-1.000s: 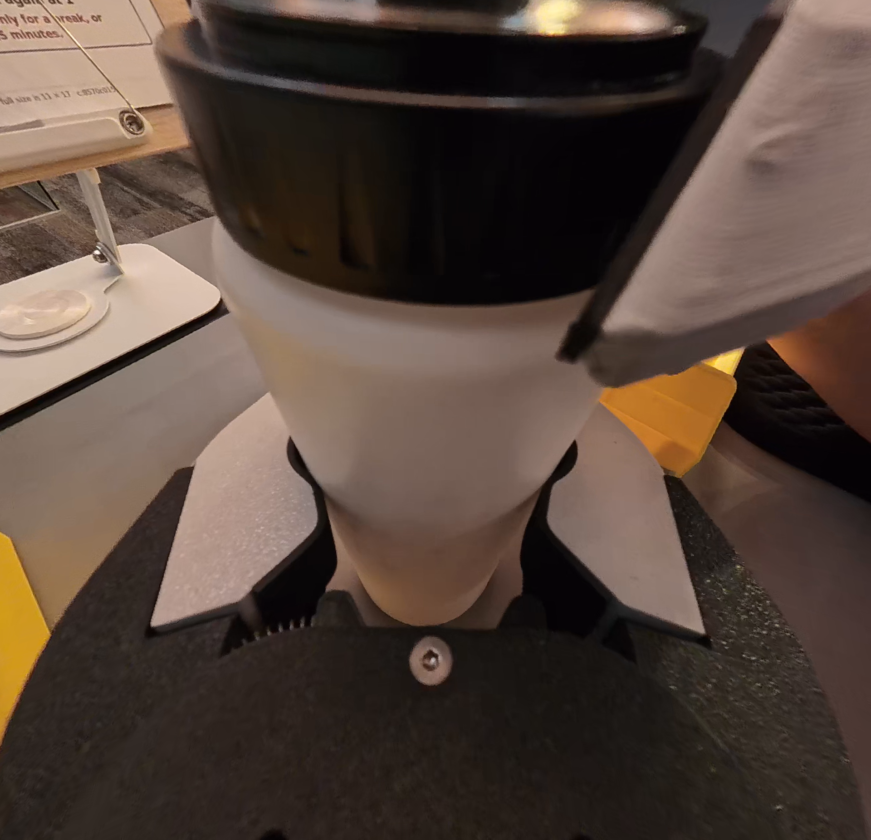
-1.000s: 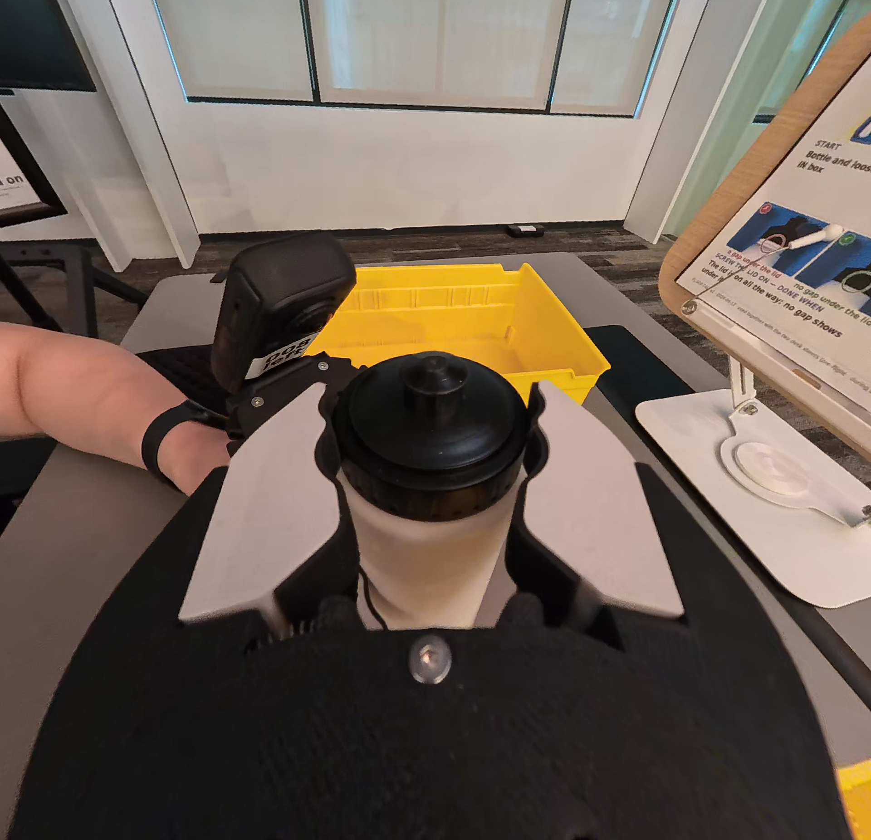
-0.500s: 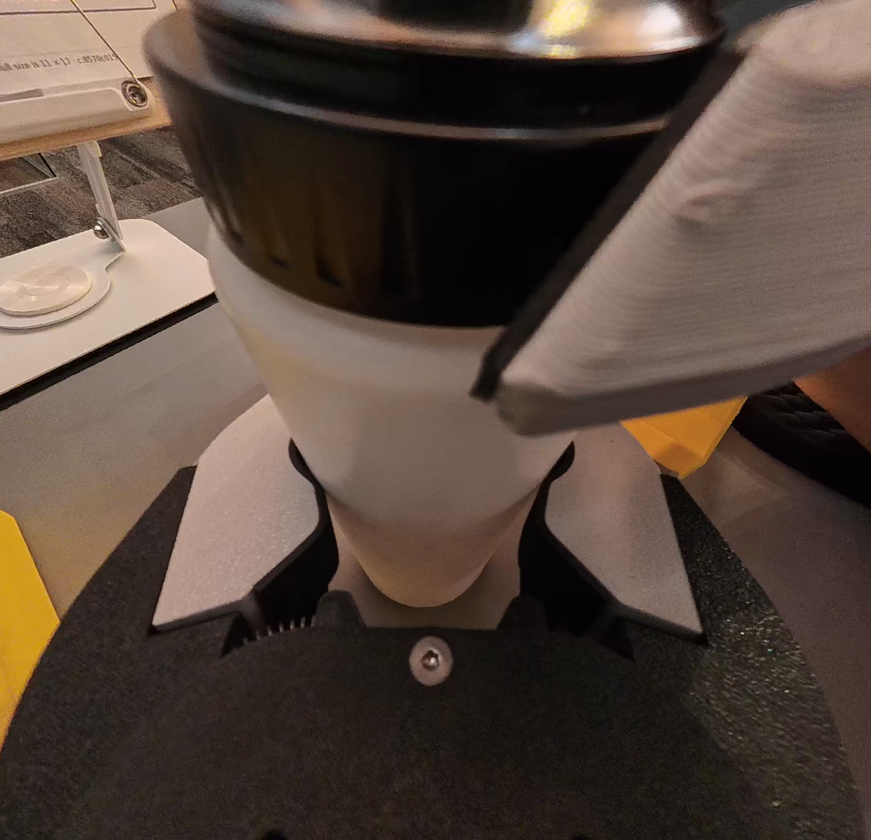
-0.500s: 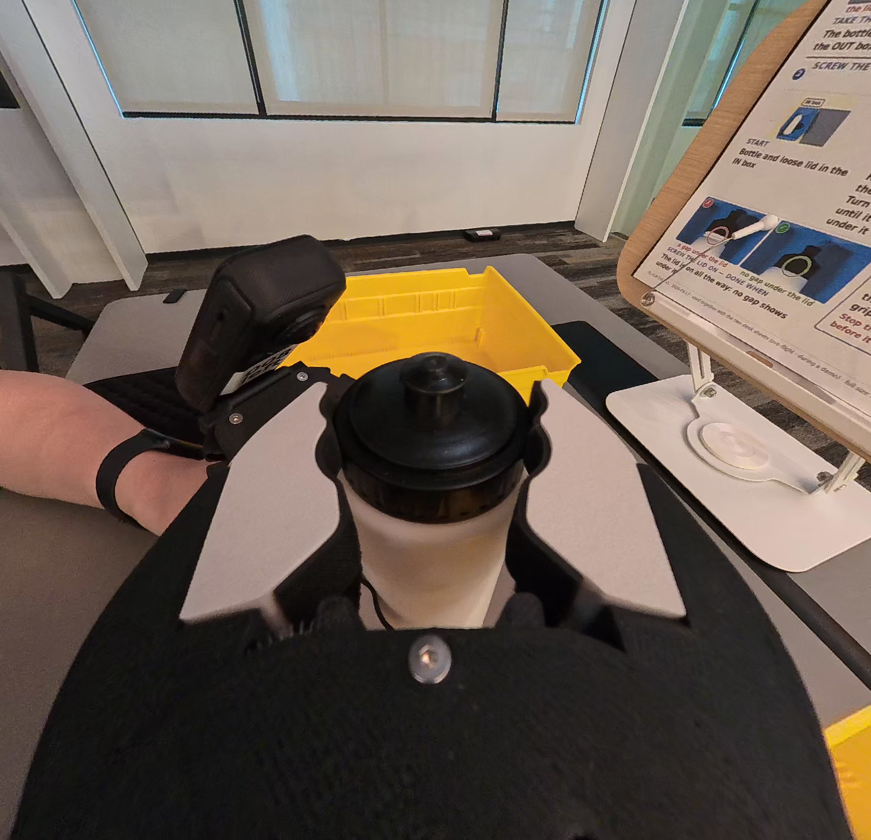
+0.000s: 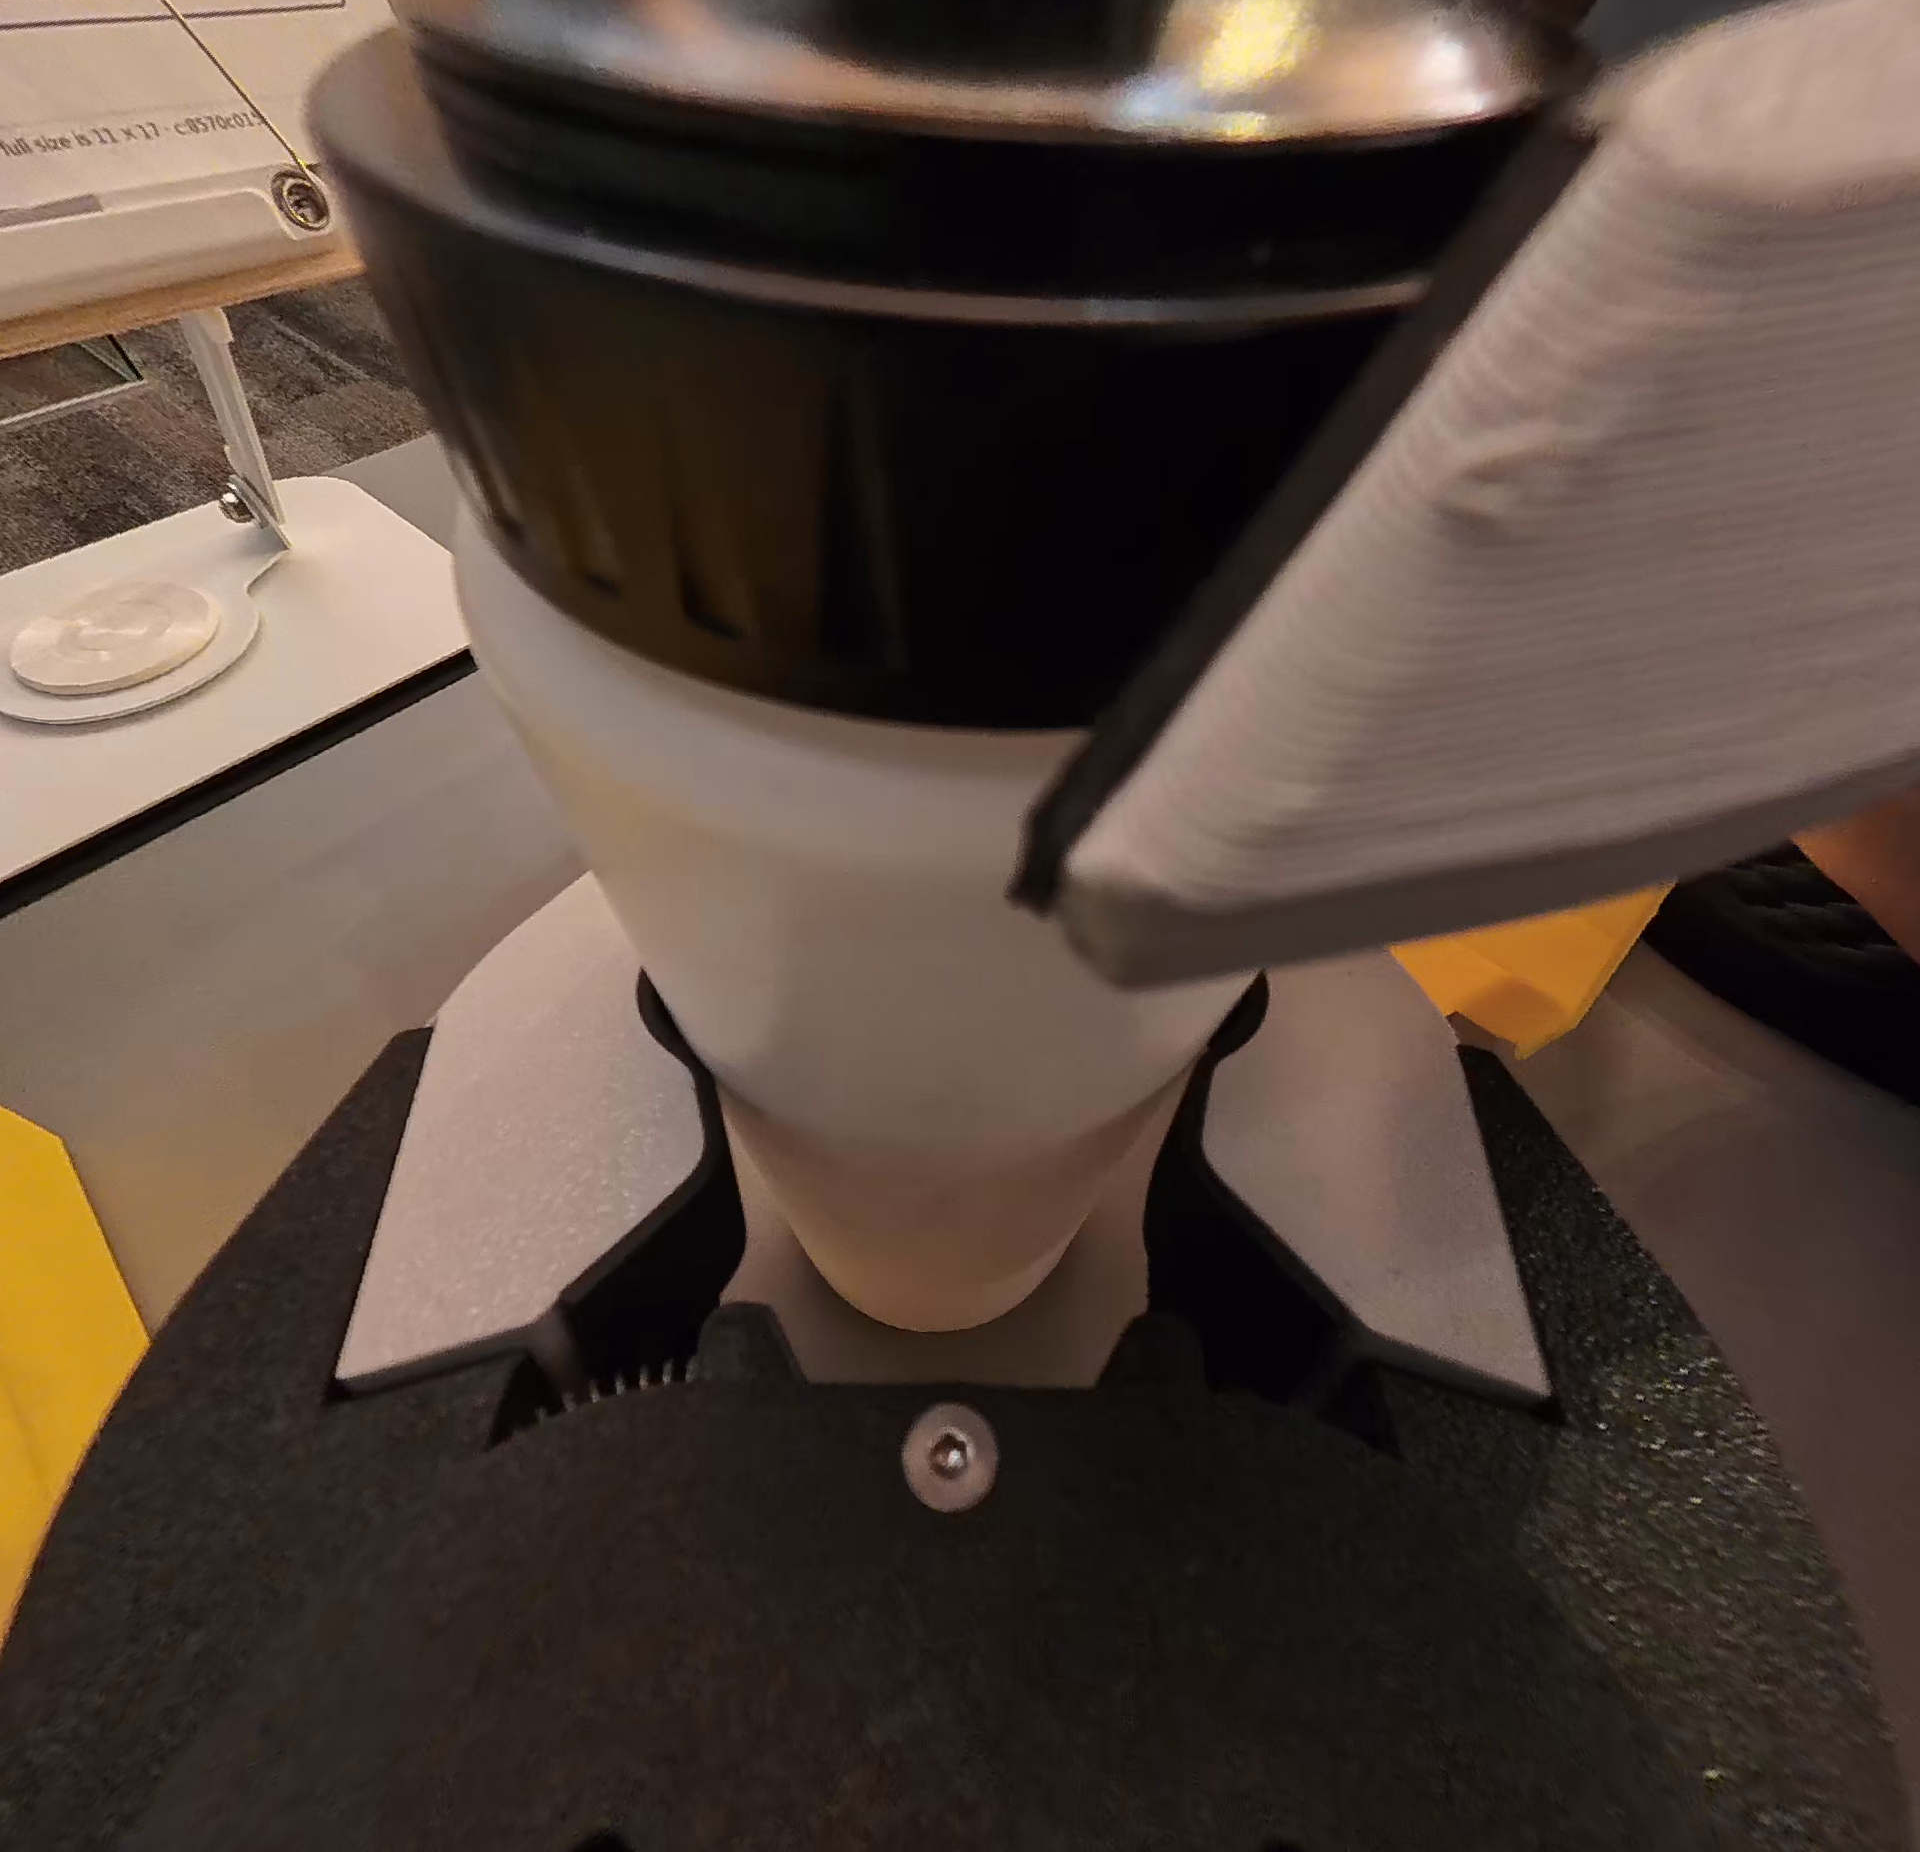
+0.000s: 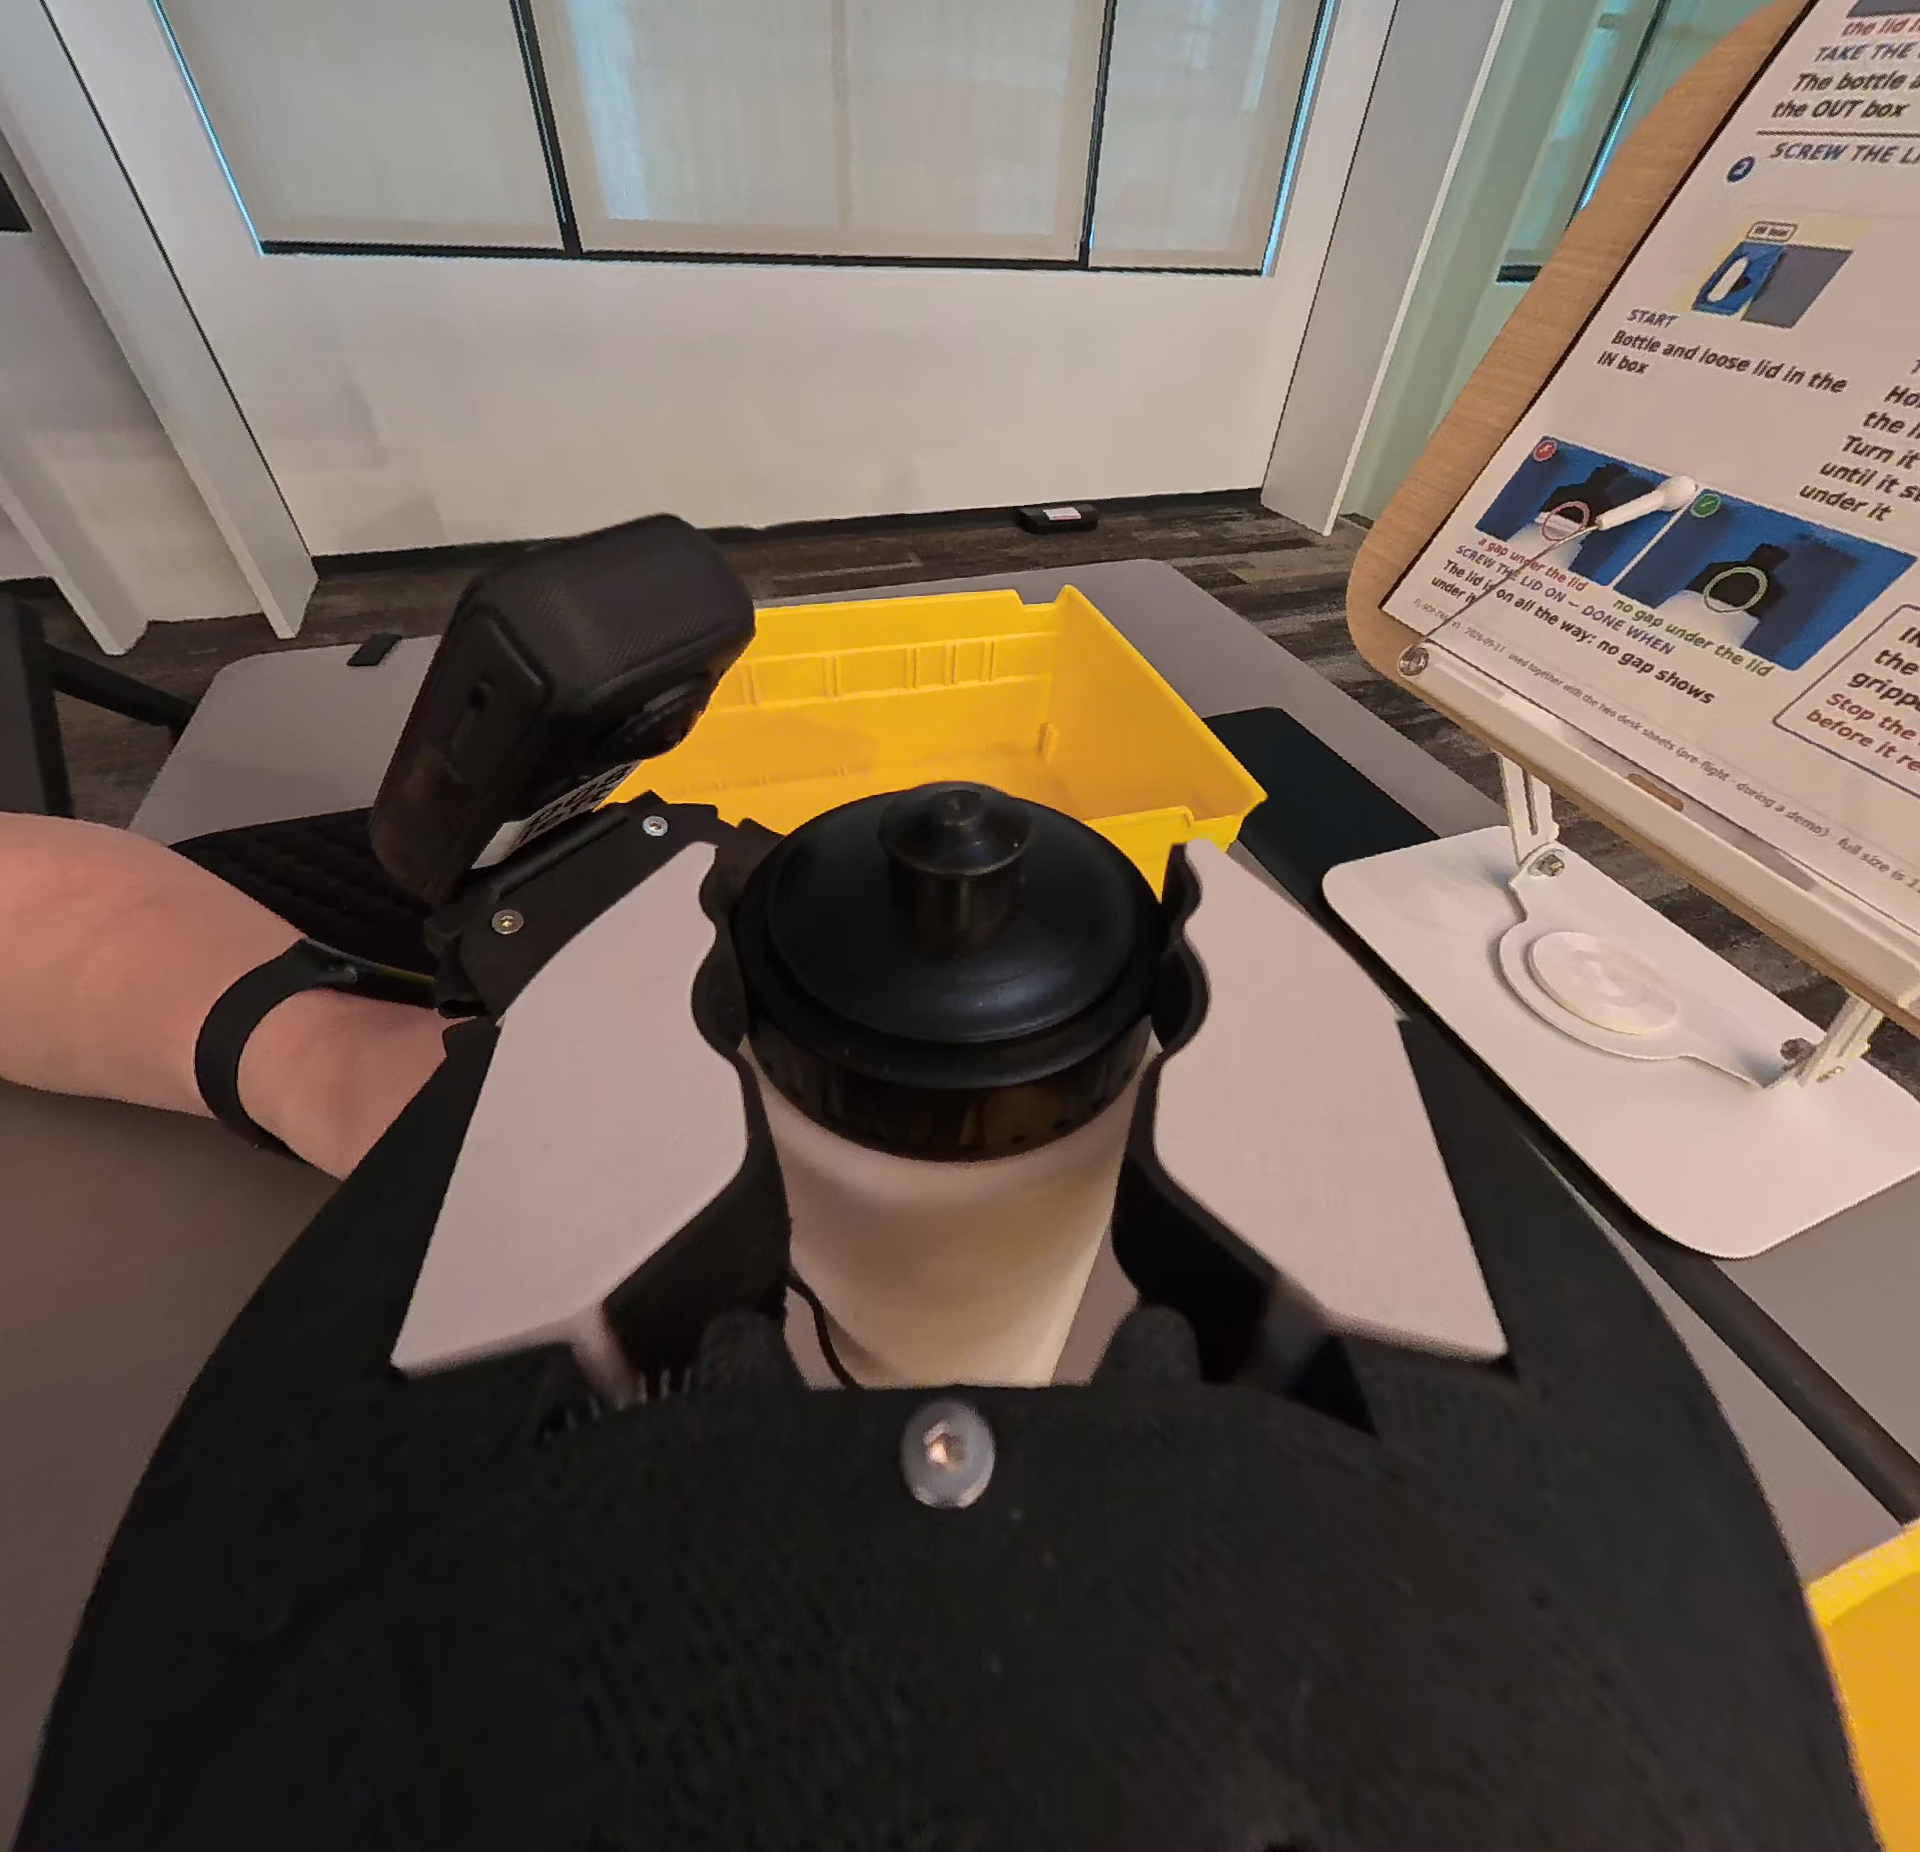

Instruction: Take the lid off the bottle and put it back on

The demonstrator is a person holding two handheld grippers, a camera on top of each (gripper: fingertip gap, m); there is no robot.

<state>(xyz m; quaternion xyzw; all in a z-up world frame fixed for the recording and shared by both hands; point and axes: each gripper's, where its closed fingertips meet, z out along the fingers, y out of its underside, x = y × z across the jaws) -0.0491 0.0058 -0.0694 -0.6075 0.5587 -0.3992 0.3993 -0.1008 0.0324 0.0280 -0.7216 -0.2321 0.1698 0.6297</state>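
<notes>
Bottle (image 5: pixel 873 919): white, upright above desk (image 5: pixel 260 929), body clamped in left tool (image 5: pixel 951 1127). Lid (image 6: pixel 945 971): black, seated, no gap visible, pinched by right tool (image 6: pixel 951 981). Right tool's finger (image 5: pixel 1507 555) swung further across lid since a second ago; turning evidently underway, direction unclear.

Grey table (image 6: pixel 1174 618) underneath it all; a yellow bin (image 6: pixel 935 701) sits on it straight ahead of the right gripper, a black mat (image 6: pixel 1320 784) just beside the bin, and the sign stand's white base (image 6: pixel 1621 1096) off right.
</notes>
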